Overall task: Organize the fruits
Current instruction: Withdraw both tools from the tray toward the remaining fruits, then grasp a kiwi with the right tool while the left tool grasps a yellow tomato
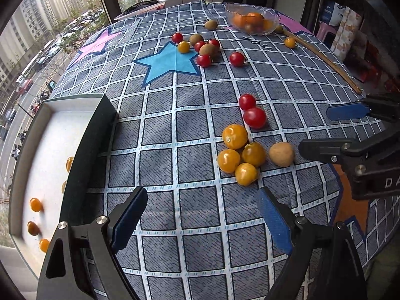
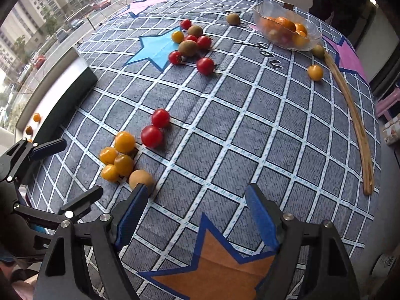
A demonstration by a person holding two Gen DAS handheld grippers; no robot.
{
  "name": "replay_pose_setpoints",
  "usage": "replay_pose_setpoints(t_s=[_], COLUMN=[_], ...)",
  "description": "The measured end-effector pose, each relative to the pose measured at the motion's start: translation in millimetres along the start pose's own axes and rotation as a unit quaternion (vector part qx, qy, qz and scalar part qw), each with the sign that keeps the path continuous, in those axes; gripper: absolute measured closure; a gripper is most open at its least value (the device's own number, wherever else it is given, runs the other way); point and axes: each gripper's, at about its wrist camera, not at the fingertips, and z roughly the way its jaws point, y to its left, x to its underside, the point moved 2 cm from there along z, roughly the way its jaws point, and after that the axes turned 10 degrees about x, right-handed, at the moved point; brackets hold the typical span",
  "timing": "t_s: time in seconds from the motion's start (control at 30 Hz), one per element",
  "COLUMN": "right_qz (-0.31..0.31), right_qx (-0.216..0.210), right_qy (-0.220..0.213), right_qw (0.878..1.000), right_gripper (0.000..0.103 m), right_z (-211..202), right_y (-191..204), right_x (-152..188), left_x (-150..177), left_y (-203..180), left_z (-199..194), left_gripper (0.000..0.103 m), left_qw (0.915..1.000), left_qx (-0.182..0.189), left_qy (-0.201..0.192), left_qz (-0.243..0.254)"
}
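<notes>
Several yellow cherry tomatoes [image 1: 237,153] lie in a cluster on the checked cloth, with a tan longan [image 1: 281,154] to their right and two red tomatoes [image 1: 252,112] behind. My left gripper [image 1: 202,216] is open and empty, just short of the cluster. My right gripper [image 2: 196,213] is open and empty; its left finger [image 2: 132,215] is next to the longan [image 2: 140,178]. It shows at the right of the left wrist view [image 1: 332,130]. A white tray [image 1: 37,155] on the left holds several yellow tomatoes.
Farther back lie red tomatoes, kiwis and a yellow tomato [image 1: 200,47]. A glass bowl [image 1: 252,21] of oranges stands at the far side. Wooden chopsticks [image 2: 355,125] lie along the right edge, with a lone yellow tomato [image 2: 315,72] nearby.
</notes>
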Motion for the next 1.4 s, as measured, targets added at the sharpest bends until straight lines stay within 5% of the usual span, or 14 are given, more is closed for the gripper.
replay_pose_setpoints(t_s=[0.03,0.13,0.3,0.43,0.53,0.57,0.7,0.93,1.1,1.4], right_qz=[-0.009,-0.025,-0.031,-0.045,-0.062,-0.063,-0.062,-0.027,-0.018,-0.036], right_qx=[-0.004,-0.011,-0.036,-0.058,-0.058,-0.060,-0.033,-0.024,-0.025,-0.031], right_qy=[-0.002,-0.009,0.002,0.012,0.013,0.015,0.010,0.015,0.007,0.000], right_qw=[1.000,1.000,0.999,0.997,0.996,0.996,0.997,0.999,0.999,0.999], right_gripper=[0.020,0.023,0.043,0.050,0.065,0.077,0.077,0.077,0.077,0.077], right_z=[-1.6,-3.2,4.1,14.0,18.1,18.5,17.1,12.9,3.1,-7.5], right_y=[4.1,11.3,19.3,31.6,38.6,39.3,32.8,6.6,2.4,24.8], right_x=[0.8,2.5,1.2,-2.6,-4.5,-5.1,-2.7,7.2,11.9,8.0], left_x=[-0.2,-0.2,1.3,1.1,-0.2,-0.9,-3.9,-8.9,1.3,15.9], left_y=[-2.0,-6.1,-9.4,-10.3,-11.0,-11.4,-15.4,-27.1,-17.6,12.4], left_z=[0.6,6.5,11.3,12.2,12.8,13.2,14.8,16.2,6.9,-22.6], left_gripper=[0.013,0.036,0.036,0.036,0.036,0.036,0.043,0.083,0.083,0.083], left_qw=[1.0000,0.9999,0.9999,0.9998,0.9998,0.9998,0.9997,0.9991,0.9978,0.9975], left_qx=[0.002,0.006,0.008,0.012,0.013,0.013,0.020,0.039,0.063,0.048], left_qy=[-0.001,0.008,0.004,0.001,-0.002,-0.002,-0.005,-0.009,-0.019,-0.041], left_qz=[0.001,0.003,0.010,0.013,0.013,0.012,0.011,0.014,-0.005,-0.030])
